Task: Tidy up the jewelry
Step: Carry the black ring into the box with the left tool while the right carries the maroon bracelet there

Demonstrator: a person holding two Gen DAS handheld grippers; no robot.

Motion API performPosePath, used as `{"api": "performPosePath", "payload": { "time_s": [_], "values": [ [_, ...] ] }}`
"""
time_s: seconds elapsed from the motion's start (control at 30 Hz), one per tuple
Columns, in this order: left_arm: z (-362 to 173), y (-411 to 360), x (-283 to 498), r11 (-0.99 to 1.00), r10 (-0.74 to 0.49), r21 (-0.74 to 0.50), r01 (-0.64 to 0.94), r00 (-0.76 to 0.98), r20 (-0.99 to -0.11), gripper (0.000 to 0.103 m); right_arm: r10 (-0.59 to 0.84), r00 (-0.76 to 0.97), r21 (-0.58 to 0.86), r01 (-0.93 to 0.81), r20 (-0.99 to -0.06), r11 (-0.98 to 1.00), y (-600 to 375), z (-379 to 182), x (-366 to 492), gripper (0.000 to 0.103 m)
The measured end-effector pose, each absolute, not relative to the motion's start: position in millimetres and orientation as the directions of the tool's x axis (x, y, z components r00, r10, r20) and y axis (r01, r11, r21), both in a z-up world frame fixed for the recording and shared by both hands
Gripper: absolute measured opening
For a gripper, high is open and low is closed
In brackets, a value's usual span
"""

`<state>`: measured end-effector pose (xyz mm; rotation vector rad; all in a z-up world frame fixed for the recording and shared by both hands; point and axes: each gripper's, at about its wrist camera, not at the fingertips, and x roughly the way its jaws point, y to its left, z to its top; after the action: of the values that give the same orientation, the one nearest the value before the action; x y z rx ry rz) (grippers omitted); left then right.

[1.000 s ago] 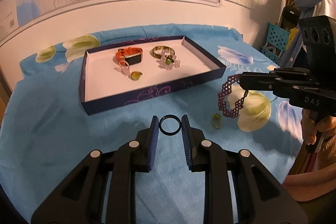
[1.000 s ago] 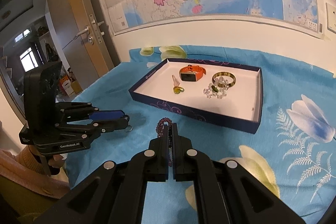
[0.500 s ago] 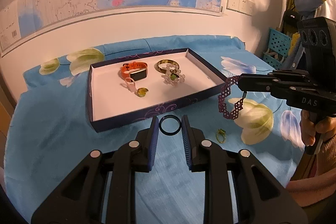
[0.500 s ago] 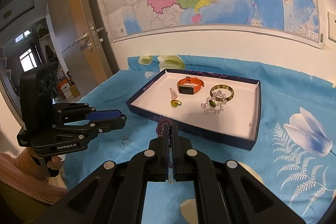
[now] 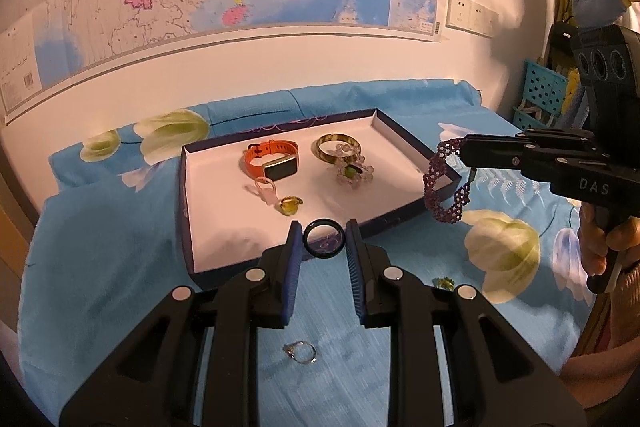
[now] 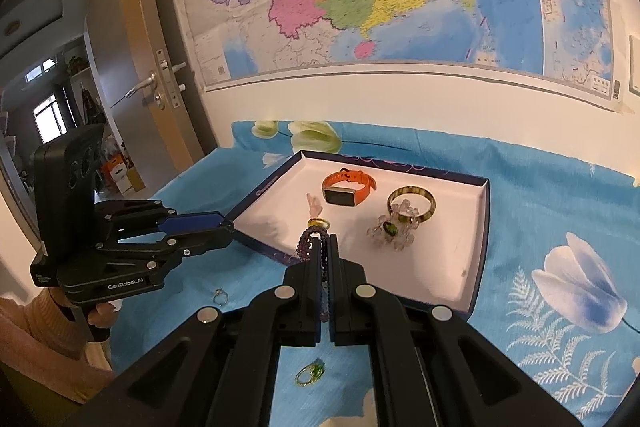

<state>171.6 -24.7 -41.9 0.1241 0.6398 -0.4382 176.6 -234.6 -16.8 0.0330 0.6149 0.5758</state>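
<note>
Pinching a black ring (image 5: pixel 323 238) between my left gripper (image 5: pixel 323 251) pads, narrowly parted, above the navy tray (image 5: pixel 186 219) front rim, right gripper (image 6: pixel 326 247) clamped fully on a purple beaded bracelet (image 5: pixel 442 183) dangling over the tray's right corner, silver ring (image 5: pixel 301 351) on blue cloth (image 5: pixel 100 287).

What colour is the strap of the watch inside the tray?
Orange. The watch shows its strap best in the right wrist view, lying in the tray.

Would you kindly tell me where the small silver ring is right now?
The silver ring lies loose on the blue cloth outside the tray, below the left gripper in its own view, and near the tray's front left corner in the right view.
</note>
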Motion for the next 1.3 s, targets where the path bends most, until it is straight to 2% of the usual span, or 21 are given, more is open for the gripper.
{"api": "performPosePath", "payload": {
  "time_s": [0.6,1.3],
  "values": [
    [-39.5,-22.3,211.0,0.918,-0.329,-0.020,0.396,0.730,-0.599,0.022,0.510,0.668,0.216,-0.475,-0.542,0.853,-235.7,-18.6,218.5,0.001],
    [-68.5,-32.9,258.9,0.930,-0.300,-0.042,0.365,0.687,-0.662,0.022,0.502,0.612,0.251,-0.451,-0.611,0.856,-225.3,-49.0,264.0,0.001]
  ]
}}
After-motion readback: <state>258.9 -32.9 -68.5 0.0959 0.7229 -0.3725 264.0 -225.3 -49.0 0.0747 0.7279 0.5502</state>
